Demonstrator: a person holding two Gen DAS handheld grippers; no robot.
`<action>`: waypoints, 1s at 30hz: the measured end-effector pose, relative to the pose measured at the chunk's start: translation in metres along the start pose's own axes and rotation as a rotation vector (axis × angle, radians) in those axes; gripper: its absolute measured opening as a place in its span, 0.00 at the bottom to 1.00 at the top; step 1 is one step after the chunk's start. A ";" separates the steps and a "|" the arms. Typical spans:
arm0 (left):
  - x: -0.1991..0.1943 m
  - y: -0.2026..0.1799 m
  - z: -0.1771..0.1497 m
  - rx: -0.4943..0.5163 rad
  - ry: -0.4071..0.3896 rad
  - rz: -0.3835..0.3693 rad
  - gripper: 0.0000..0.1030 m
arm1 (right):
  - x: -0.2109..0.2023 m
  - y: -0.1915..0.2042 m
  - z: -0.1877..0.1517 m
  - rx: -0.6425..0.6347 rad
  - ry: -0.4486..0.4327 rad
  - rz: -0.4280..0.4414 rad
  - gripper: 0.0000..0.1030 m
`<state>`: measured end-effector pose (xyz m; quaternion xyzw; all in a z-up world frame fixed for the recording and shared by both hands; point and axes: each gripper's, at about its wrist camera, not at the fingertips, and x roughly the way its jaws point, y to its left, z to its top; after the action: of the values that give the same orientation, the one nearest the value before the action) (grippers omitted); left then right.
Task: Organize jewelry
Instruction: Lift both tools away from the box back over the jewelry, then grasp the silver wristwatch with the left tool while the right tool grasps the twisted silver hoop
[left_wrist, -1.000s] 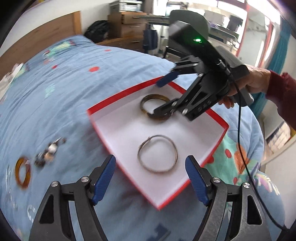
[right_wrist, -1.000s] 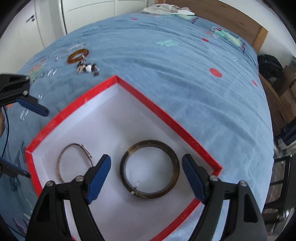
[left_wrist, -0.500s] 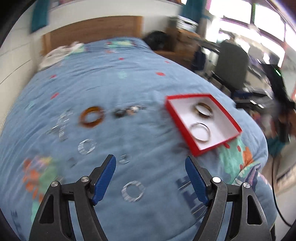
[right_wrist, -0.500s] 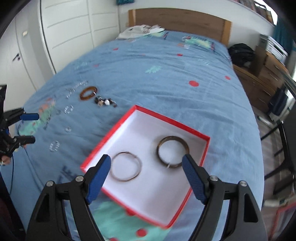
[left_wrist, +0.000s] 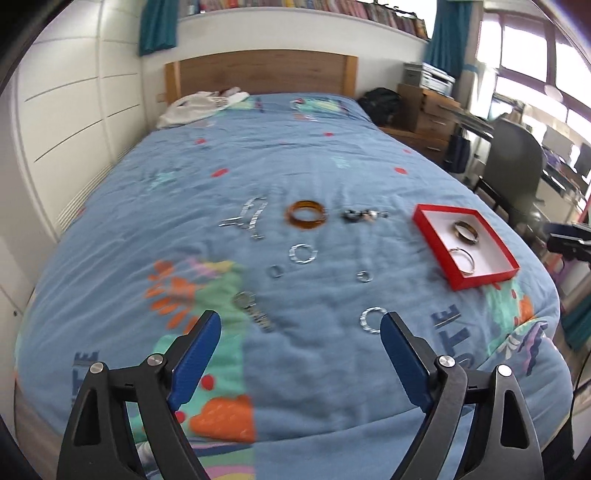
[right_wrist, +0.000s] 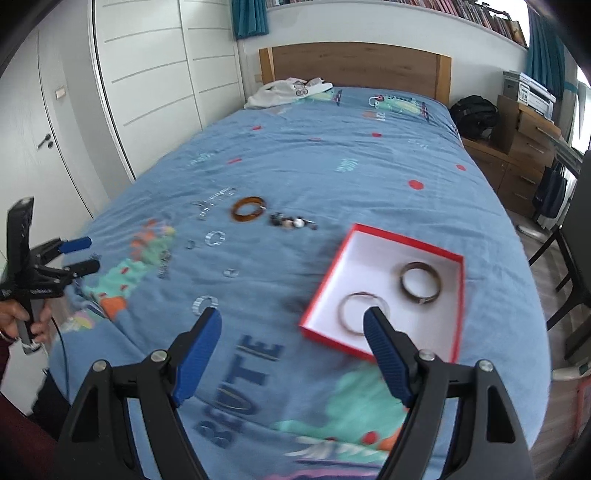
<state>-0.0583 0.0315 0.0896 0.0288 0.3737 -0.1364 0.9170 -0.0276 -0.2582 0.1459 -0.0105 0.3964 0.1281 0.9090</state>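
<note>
The red box (left_wrist: 463, 251) sits near the right edge of the bed (left_wrist: 332, 158), white interior facing up, and already contains two pieces: a dark tortoiseshell bangle (left_wrist: 466, 230) toward the headboard side and a thin metal bangle (left_wrist: 461, 260) just beside it, nearer the foot. The shallow open box probably serves as the collecting place, so that loose pieces end up together in one spot.

The rest of the jewelry lies spread across the blue duvet, well apart from the box: an amber bangle (left_wrist: 306, 216), a small beaded bracelet (left_wrist: 364, 215) between it and the box, a silvery chain (left_wrist: 248, 218), several sparkly rings (left_wrist: 303, 254) and a watch-like piece (left_wrist: 253, 309), too blurred to name for certain.

The left hand-held gripper (left_wrist: 300, 341) hangs above the foot of the bed, released, jaws wide and nothing between them. The right hand-held gripper (right_wrist: 291, 334) is likewise released and empty, raised over the bed edge near the box. Both seem drawn back to survey what remains.

Large dark letters printed on the duvet read roughly "BEOUTE" (right_wrist: 240, 391) in the right wrist view; the left wrist view shows only "TE".
</note>
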 end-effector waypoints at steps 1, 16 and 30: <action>-0.004 0.007 -0.003 -0.011 -0.004 0.007 0.85 | -0.002 0.007 -0.001 0.006 -0.003 0.003 0.76; 0.016 0.062 -0.030 -0.137 0.031 0.127 0.85 | 0.045 0.087 0.000 0.051 -0.040 -0.011 0.76; 0.082 0.061 -0.019 -0.158 0.103 0.108 0.82 | 0.122 0.100 -0.019 0.059 0.071 -0.023 0.75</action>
<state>0.0017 0.0738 0.0158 -0.0166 0.4276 -0.0554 0.9021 0.0149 -0.1366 0.0526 0.0073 0.4320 0.1053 0.8957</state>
